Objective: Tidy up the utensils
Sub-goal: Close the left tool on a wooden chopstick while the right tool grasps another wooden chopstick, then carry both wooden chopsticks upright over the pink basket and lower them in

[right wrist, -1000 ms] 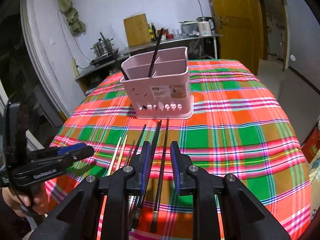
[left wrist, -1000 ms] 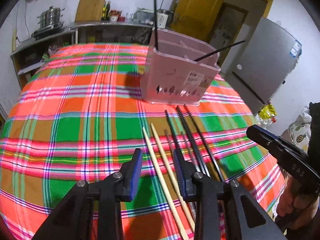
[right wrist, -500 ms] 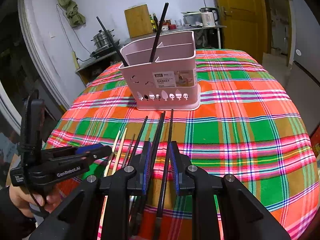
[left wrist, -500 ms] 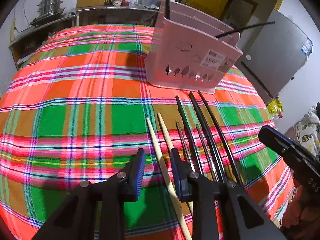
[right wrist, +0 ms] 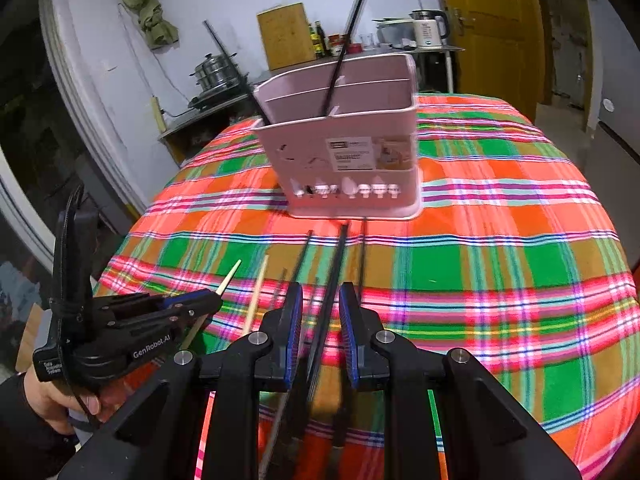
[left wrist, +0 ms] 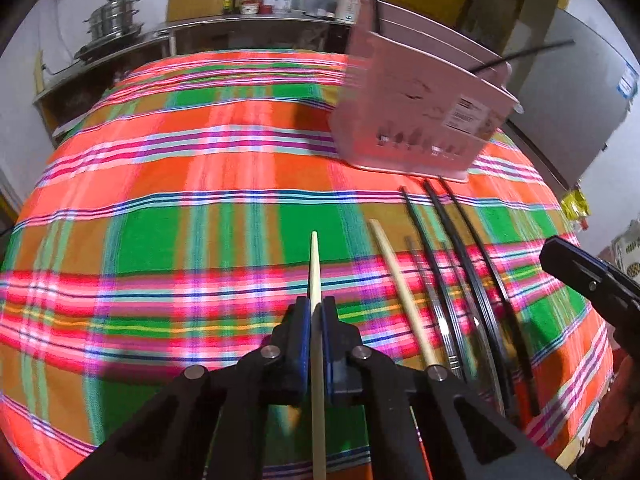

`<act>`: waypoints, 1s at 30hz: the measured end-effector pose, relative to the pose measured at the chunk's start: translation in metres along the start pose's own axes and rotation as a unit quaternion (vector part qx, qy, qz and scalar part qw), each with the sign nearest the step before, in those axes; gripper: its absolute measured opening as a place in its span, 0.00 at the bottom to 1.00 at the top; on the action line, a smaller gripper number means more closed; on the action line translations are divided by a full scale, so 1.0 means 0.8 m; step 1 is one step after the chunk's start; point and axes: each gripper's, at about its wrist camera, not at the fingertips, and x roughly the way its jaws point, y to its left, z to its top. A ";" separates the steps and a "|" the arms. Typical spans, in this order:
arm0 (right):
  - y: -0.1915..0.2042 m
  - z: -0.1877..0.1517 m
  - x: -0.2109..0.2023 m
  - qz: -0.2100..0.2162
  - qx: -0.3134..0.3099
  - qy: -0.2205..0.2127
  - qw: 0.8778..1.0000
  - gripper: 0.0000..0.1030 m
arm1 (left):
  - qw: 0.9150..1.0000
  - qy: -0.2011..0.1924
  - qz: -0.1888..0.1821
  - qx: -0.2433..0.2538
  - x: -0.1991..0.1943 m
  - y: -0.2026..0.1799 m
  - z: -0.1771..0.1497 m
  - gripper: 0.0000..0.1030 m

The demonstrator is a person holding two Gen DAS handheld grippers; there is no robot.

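My left gripper (left wrist: 315, 312) is shut on a pale wooden chopstick (left wrist: 315, 264), which shows lifted off the cloth in the right wrist view (right wrist: 229, 278). A second wooden chopstick (left wrist: 396, 280) and several black chopsticks (left wrist: 472, 280) lie on the plaid tablecloth (left wrist: 180, 240). My right gripper (right wrist: 320, 312) is open, its fingers either side of a black chopstick (right wrist: 334, 276) lying on the cloth. The pink utensil basket (right wrist: 344, 160) stands beyond and holds two black chopsticks (right wrist: 344, 48).
The round table's edge curves close on the right (right wrist: 616, 280). A counter with a steel pot (right wrist: 212, 70), cutting board (right wrist: 286, 36) and kettle (right wrist: 428, 30) stands behind. A yellow door (right wrist: 484, 32) is at the back right.
My left gripper has closed on the leftmost wooden chopstick and lifted it. My right gripper has moved lower and forward over the black chopsticks, still open.
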 end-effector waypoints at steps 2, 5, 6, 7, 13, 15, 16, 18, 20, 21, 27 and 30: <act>0.008 0.001 0.007 0.006 -0.006 0.004 1.000 0.19 | 1.000 -0.003 0.010 -0.009 -0.004 0.014 -0.001 0.05; 0.027 0.003 0.023 0.020 -0.020 0.014 1.000 0.19 | 0.999 -0.004 0.017 -0.029 -0.009 0.035 -0.001 0.05; 0.032 0.003 0.028 0.023 -0.023 0.018 0.999 0.19 | 0.999 -0.004 0.016 -0.035 -0.011 0.041 0.000 0.05; 0.037 0.004 0.035 0.027 -0.027 0.023 0.999 0.19 | 0.999 -0.004 0.015 -0.038 -0.011 0.045 0.000 0.05; 0.060 0.007 0.073 0.036 -0.042 0.055 0.997 0.19 | 0.999 0.007 0.001 -0.042 -0.008 0.056 0.007 0.06; 0.064 0.009 0.085 0.032 -0.043 0.065 0.996 0.19 | 0.999 0.012 -0.003 -0.034 -0.003 0.056 0.011 0.06; 0.065 0.009 0.089 0.031 -0.042 0.068 0.996 0.19 | 1.000 0.012 -0.003 -0.029 -0.002 0.056 0.013 0.06; 0.066 0.011 0.100 0.026 -0.044 0.076 0.996 0.19 | 1.000 0.014 -0.005 -0.021 0.001 0.054 0.017 0.06; 0.066 0.013 0.108 0.023 -0.044 0.083 0.995 0.19 | 1.000 0.016 -0.007 -0.010 0.004 0.052 0.022 0.06; 0.067 0.014 0.113 0.022 -0.045 0.086 0.995 0.19 | 1.000 0.017 -0.007 -0.007 0.006 0.052 0.024 0.06; 0.076 0.016 0.133 0.008 -0.057 0.102 0.993 0.18 | 0.999 0.024 -0.004 0.038 0.014 0.044 0.035 0.07; 0.080 0.019 0.138 -0.001 -0.063 0.106 0.992 0.13 | 0.998 0.028 0.002 0.059 0.016 0.038 0.037 0.08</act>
